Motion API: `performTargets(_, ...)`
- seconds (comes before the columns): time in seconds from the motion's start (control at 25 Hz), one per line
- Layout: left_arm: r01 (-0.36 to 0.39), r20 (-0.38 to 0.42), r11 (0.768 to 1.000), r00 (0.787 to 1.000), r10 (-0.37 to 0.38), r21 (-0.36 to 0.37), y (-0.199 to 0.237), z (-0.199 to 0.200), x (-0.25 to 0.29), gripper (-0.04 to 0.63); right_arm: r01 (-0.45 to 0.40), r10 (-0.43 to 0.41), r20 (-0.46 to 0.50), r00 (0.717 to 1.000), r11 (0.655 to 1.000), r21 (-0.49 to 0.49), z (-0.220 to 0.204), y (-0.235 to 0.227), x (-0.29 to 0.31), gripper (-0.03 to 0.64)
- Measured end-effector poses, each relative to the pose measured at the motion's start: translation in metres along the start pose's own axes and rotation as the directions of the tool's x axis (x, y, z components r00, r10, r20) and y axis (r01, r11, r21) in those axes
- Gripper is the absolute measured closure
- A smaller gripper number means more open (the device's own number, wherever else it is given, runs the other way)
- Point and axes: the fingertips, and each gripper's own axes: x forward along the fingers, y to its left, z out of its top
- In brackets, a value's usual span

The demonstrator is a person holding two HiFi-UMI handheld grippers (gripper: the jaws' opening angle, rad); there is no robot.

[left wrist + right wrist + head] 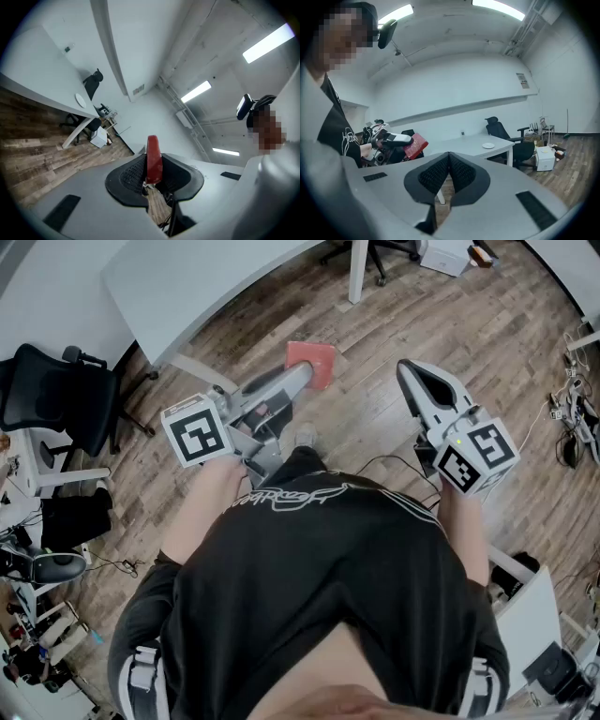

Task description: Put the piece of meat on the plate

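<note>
The piece of meat [311,362] is a flat red slab, and my left gripper [302,379] is shut on it and holds it out over the wooden floor. In the left gripper view the meat [153,159] stands edge-on between the black pads [132,176]. A small white plate [81,100] lies on the white table [33,70] off to the left, far from the jaws. My right gripper [411,373] is shut with nothing in it; its pads [433,176] meet. The right gripper view also shows the plate [488,146], the meat [416,145] and the left gripper [396,139].
A black office chair [47,395] stands at the left and another [504,131] behind the table. The table's white leg [357,268] is ahead. A white box [544,157] sits on the floor, and cables [572,418] lie at the right.
</note>
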Motion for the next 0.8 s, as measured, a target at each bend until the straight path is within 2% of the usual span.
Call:
performTargets(0.32,0.020,-0.016,1.000,1.000,-0.019,0.022,-0.029,-0.015,0.003,0.502,0.006,-0.007,-0.019,1.000,0.999,-0.049,-0.001,0.016,-0.021,0.609)
performTargets(0.44,0.028,-0.022,1.000,0.999,-0.028,0.001,-0.032,-0.022,0.006,0.502,0.016,-0.018,-0.038,0.999,0.999,-0.040,-0.008,0.015,-0.026,0.610)
performTargets(0.6,0.031,-0.044,0.999,0.999,-0.031,0.009,-0.034,-0.027,0.010,0.502,0.016,-0.017,-0.035,0.999,0.999,-0.034,-0.012,0.016,-0.030,0.609)
performTargets(0.68,0.030,-0.047,1.000,0.998,-0.030,0.000,-0.032,-0.028,0.012,0.502,0.023,-0.024,-0.038,0.999,0.999,-0.033,-0.014,0.014,-0.028,0.609)
performTargets(0.8,0.027,-0.043,0.998,0.999,-0.030,-0.050,-0.025,-0.029,0.013,0.502,0.044,-0.045,-0.055,0.997,0.999,-0.027,-0.020,0.008,-0.024,0.609)
